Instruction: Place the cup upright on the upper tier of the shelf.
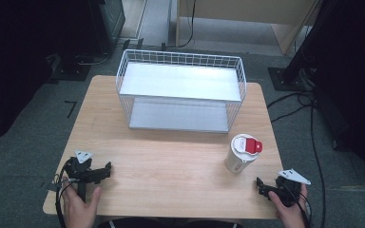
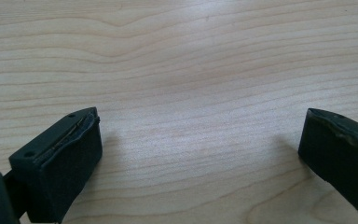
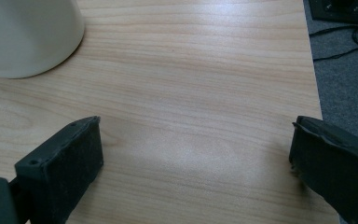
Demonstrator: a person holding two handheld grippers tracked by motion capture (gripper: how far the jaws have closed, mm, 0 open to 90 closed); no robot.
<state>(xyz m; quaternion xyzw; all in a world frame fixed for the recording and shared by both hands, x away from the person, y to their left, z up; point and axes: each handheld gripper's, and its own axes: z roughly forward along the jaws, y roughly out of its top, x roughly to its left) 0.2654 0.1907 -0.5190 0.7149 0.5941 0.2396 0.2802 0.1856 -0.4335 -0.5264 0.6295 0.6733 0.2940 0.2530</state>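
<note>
Item: white paper cup (image 1: 239, 158) with white lid and red flap, red print on its side; upright at four o'clock on the light wooden table (image 1: 171, 166), near the right gripper (image 1: 262, 186). Left gripper (image 1: 105, 170) at eight o'clock. Both jaws apart, holding nothing.

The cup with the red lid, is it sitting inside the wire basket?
No, the cup stands on the bare wooden table in front of the wire basket.

A: Where does the high view sit?
B: Above the near edge, facing forward and down over the whole wooden counter (image 1: 171, 166).
A: And the gripper views?
B: Each hugs the counter, looking along its own fingers (image 2: 60, 163). The right one shares the white cup (image 3: 28, 37) with the high view.
</note>
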